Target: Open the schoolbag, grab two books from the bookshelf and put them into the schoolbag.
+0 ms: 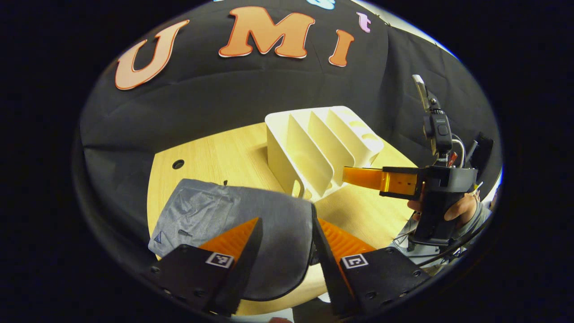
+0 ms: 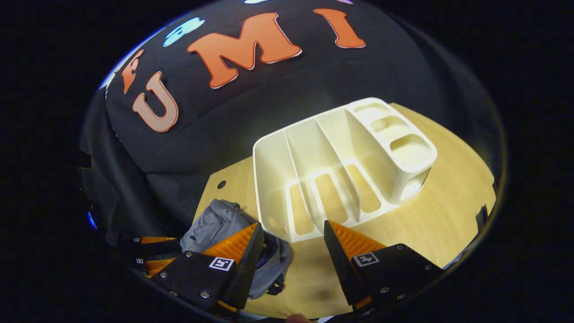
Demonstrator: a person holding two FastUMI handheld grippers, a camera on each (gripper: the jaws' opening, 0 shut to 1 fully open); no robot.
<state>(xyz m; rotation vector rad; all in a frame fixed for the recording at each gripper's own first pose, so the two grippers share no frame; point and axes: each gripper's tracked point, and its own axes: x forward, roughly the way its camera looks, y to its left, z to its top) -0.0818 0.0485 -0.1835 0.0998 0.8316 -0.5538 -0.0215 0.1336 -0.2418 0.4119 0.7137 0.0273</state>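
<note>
- The schoolbag (image 1: pixel 233 220), a grey fabric bag, lay flat near the counter's (image 1: pixel 215 152) front edge toward its left end; no open mouth could be made out in either view.
- The bookshelf (image 2: pixel 332 170), a cream plastic divider rack with slots and cup wells, stood at mid-counter, just beyond the bag; its slots appeared empty, and no book could be made out in either view.
- The left gripper (image 1: pixel 284 251) hovered over the bag's near end, its fingers wide apart with the grey fabric showing between them, gripping nothing.
- The right gripper (image 2: pixel 291 251) was held low before the rack's near corner, fingers likewise wide and empty; the left gripper view showed it from the side, gripped by a hand (image 1: pixel 457 211) in a grey sleeve, fingers pointing level toward the rack.
- Risk 1 (judgement): with the slots apparently bare, a reach into the rack would probably close on a divider wall and drag or tip the light rack.
- Risk 2 (judgement): the limp fabric could bunch or slide if one gripper pulled without the other pinning the bag.
- Risk 3 (judgement): the rack sat close to the bag, so a lifted flap might catch its corner.
</note>
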